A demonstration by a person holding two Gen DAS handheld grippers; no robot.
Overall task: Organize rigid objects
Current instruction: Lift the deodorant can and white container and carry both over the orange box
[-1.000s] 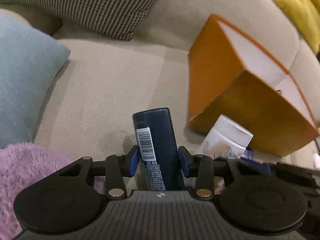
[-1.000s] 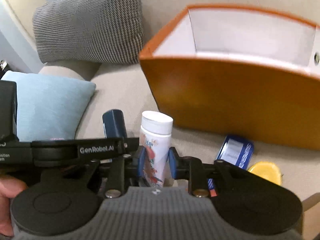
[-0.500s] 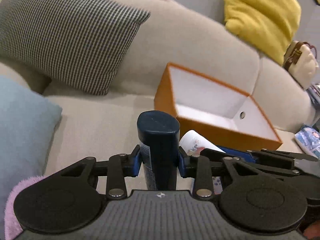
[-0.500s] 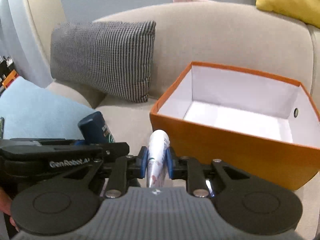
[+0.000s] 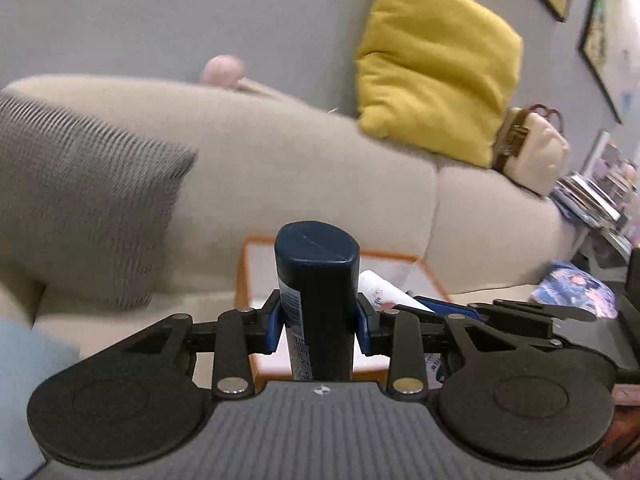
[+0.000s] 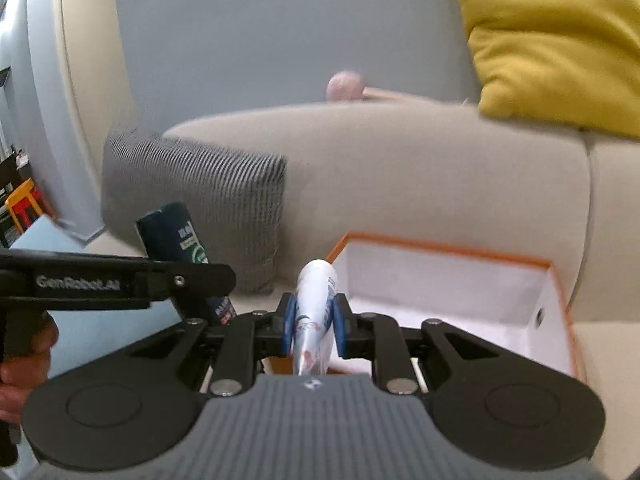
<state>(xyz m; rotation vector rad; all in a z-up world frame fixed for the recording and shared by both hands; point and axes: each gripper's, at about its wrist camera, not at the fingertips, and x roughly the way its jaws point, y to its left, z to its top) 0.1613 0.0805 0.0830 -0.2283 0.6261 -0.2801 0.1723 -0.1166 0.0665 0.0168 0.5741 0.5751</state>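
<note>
Left wrist view: left gripper (image 5: 318,316) fingers clamp a dark blue bottle (image 5: 316,292), upright, blocking most of the orange box (image 5: 424,270) on the beige sofa (image 5: 300,168). Grey striped cushion (image 5: 80,200) at left, yellow cushion (image 5: 436,60) and cream handbag (image 5: 532,148) on the backrest.

Right wrist view: right gripper (image 6: 311,322) fingers pinch a white printed tube (image 6: 316,312), tip over the near-left corner of the open orange box (image 6: 448,252). Left gripper (image 6: 120,280) with dark blue bottle (image 6: 176,236) sits just left, in front of the grey striped cushion (image 6: 208,196).

Dark navy bottle (image 5: 316,280); white tube (image 6: 316,308), floral print; orange box (image 6: 452,280), white inside; beige sofa (image 5: 300,168); yellow cushion (image 5: 436,80); grey-striped pillow (image 6: 200,196); light-blue pillow (image 6: 92,340).
</note>
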